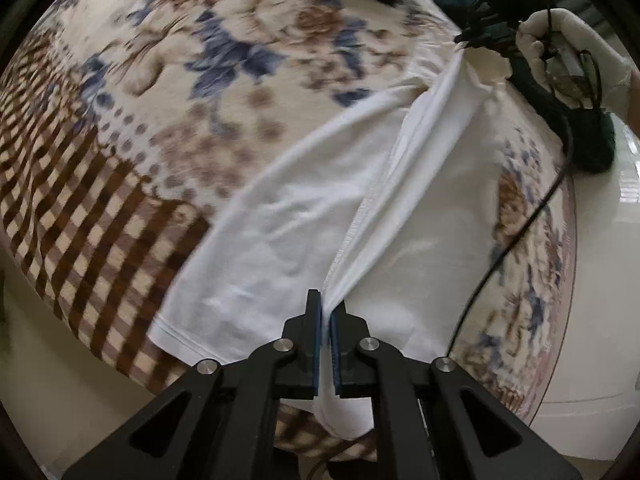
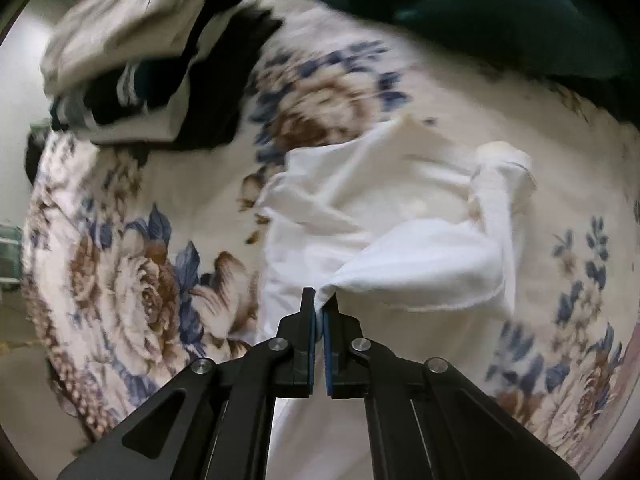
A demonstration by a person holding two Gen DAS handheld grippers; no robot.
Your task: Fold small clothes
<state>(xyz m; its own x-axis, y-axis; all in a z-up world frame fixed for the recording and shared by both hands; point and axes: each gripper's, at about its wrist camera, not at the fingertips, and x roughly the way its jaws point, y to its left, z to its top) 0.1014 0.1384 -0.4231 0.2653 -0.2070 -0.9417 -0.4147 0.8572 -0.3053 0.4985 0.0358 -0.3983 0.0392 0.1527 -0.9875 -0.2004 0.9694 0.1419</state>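
Matt white cloth garment [image 1: 304,216], apparently cotton

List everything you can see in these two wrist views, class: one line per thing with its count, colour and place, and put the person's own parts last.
white garment: one, white, spread over the flowered cloth, pinched at two spots by the grippers
flowered cloth: one, cream with blue and brown flowers and a brown check border, covering the surface
pile of clothes: one heap, beige, black and striped, at the far left of the cloth in the right wrist view
dark green fabric: one, dark green, at the far edge of the cloth
black cable: one, black, trailing across the cloth's right side
left gripper: one, black with blue pads, shut on the white garment
right gripper: one, black with blue pads, shut on the white garment
gloved hand: one, white glove, holding the right gripper's handle
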